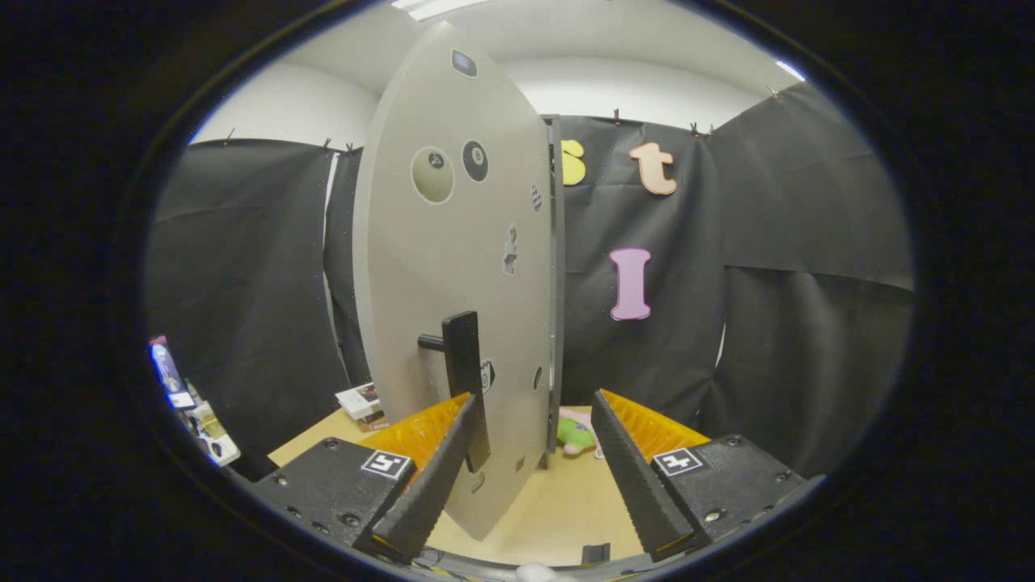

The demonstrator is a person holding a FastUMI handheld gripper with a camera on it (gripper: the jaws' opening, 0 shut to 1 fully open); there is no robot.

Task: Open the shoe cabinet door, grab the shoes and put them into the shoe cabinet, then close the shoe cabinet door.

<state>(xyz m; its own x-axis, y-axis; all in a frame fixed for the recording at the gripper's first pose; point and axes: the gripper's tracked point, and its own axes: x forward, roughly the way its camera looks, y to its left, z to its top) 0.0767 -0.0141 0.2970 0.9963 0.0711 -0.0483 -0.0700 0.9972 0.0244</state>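
Staged recording booth inside an office-type room, not a home: black cloth point(242, 267) clipped up as walls, plain white wall and ceiling strip light point(437, 6) above, light wooden table point(558, 501) with a sticker-covered cabinet door point(453, 267), small boxes point(361, 402) far left

Bright overhead light; edges bowed, perhaps slightly soft.

No legible text or labels

The claw point(534, 424) has two black fingers point(639, 477) with ribbed inner faces, backed by orange ridged plastic. Each sits on a black block with screws and a small square black-and-white marker.
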